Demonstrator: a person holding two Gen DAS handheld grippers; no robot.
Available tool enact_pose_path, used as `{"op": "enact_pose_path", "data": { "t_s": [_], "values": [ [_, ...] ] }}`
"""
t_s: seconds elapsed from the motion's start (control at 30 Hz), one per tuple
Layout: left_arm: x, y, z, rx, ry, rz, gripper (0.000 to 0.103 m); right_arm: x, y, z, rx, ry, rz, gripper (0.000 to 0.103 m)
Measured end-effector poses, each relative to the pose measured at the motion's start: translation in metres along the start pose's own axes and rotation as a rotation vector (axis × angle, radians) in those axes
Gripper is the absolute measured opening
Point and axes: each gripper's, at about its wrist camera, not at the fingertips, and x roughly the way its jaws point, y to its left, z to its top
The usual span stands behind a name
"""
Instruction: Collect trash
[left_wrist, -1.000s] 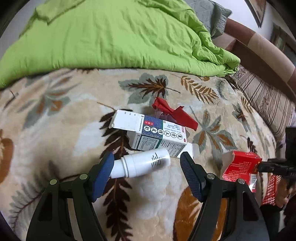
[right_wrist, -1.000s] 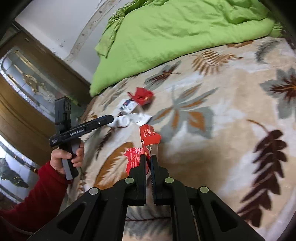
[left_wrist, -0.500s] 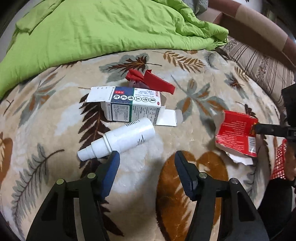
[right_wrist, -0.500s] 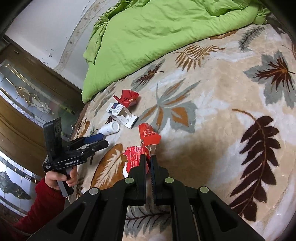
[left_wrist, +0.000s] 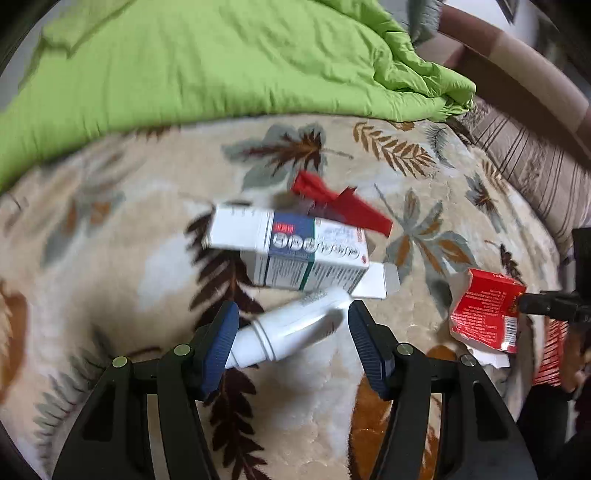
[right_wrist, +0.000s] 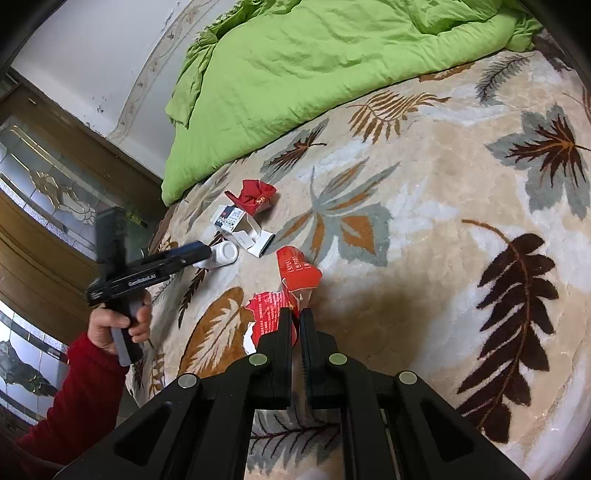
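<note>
A white plastic bottle (left_wrist: 291, 332) lies on the leaf-patterned blanket, between the open blue pads of my left gripper (left_wrist: 290, 328); it also shows in the right wrist view (right_wrist: 223, 254). Just beyond it lies a white and blue carton (left_wrist: 295, 251) with open flaps, and behind that a crumpled red wrapper (left_wrist: 340, 206). My right gripper (right_wrist: 295, 317) is shut on a torn red paper packet (right_wrist: 295, 273) and holds it above the blanket. That packet shows at the right of the left wrist view (left_wrist: 484, 314).
A green duvet (left_wrist: 221, 62) is bunched across the far side of the bed. The bed's left edge (right_wrist: 162, 236) drops beside a wooden wall with patterned glass panels (right_wrist: 44, 184). A striped cushion (left_wrist: 535, 166) lies at the far right.
My left gripper pulled back from the bottle half a second ago and has come forward again, so the bottle now lies between its open pads. The right gripper still holds the red packet.
</note>
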Motion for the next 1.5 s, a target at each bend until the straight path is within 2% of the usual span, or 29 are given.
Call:
{"op": "enact_pose_path", "data": {
  "t_s": [0.07, 0.17, 0.3, 0.47, 0.57, 0.67, 0.7, 0.73, 0.8, 0.83, 0.97, 1.07, 1.1, 1.13, 1.17, 1.3, 1.4, 1.5],
  "values": [
    [0.001, -0.002, -0.006, 0.008, 0.018, -0.03, 0.06, 0.0, -0.002, 0.0, 0.008, 0.001, 0.003, 0.005],
    [0.0, -0.021, -0.018, 0.072, 0.033, -0.04, 0.06, 0.001, -0.002, 0.001, 0.01, 0.007, 0.007, 0.005],
    [0.002, -0.044, -0.028, 0.139, 0.047, -0.013, 0.06, 0.003, 0.0, 0.001, 0.001, 0.014, 0.002, 0.006],
    [0.014, -0.051, -0.019, 0.076, 0.04, 0.02, 0.06, 0.005, -0.001, 0.001, 0.007, 0.02, -0.018, 0.008],
    [0.026, -0.055, -0.017, 0.041, 0.06, 0.065, 0.06, 0.008, -0.004, 0.003, 0.017, 0.023, -0.02, 0.008],
    [0.028, -0.06, -0.022, 0.024, 0.027, 0.11, 0.06, 0.016, -0.003, 0.005, 0.006, 0.037, -0.029, 0.008],
    [0.028, -0.061, -0.024, 0.019, 0.018, 0.116, 0.053, 0.018, -0.002, 0.006, 0.001, 0.043, -0.034, 0.015],
    [0.026, -0.061, -0.026, 0.009, 0.009, 0.123, 0.049, 0.022, -0.002, 0.006, -0.003, 0.049, -0.039, 0.026],
    [0.022, -0.058, -0.03, -0.03, -0.007, 0.135, 0.031, 0.027, -0.002, 0.008, -0.008, 0.052, -0.043, 0.035],
    [0.02, -0.055, -0.032, -0.051, -0.012, 0.13, 0.029, 0.029, -0.001, 0.009, -0.01, 0.051, -0.044, 0.036],
    [0.011, -0.052, -0.04, -0.118, -0.03, 0.084, 0.029, 0.037, -0.002, 0.011, -0.019, 0.048, -0.057, 0.036],
    [0.008, -0.058, -0.049, -0.128, -0.054, 0.101, 0.029, 0.048, -0.007, 0.013, -0.008, 0.056, -0.068, 0.035],
    [0.007, -0.061, -0.051, -0.13, -0.063, 0.102, 0.029, 0.05, -0.008, 0.013, -0.003, 0.056, -0.067, 0.026],
    [0.005, -0.063, -0.053, -0.139, -0.069, 0.102, 0.029, 0.051, -0.009, 0.014, -0.003, 0.058, -0.069, 0.012],
    [0.005, -0.064, -0.054, -0.147, -0.072, 0.098, 0.029, 0.051, -0.008, 0.014, -0.004, 0.056, -0.062, 0.012],
    [-0.005, -0.073, -0.064, -0.17, -0.097, 0.095, 0.029, 0.034, 0.004, 0.014, -0.045, -0.001, -0.061, 0.006],
    [-0.014, -0.081, -0.072, -0.191, -0.116, 0.108, 0.029, 0.015, 0.017, 0.009, -0.073, -0.055, -0.064, 0.006],
    [-0.03, -0.096, -0.082, -0.193, -0.172, 0.153, 0.029, -0.006, 0.031, 0.002, -0.098, -0.11, -0.063, 0.006]
  ]
}}
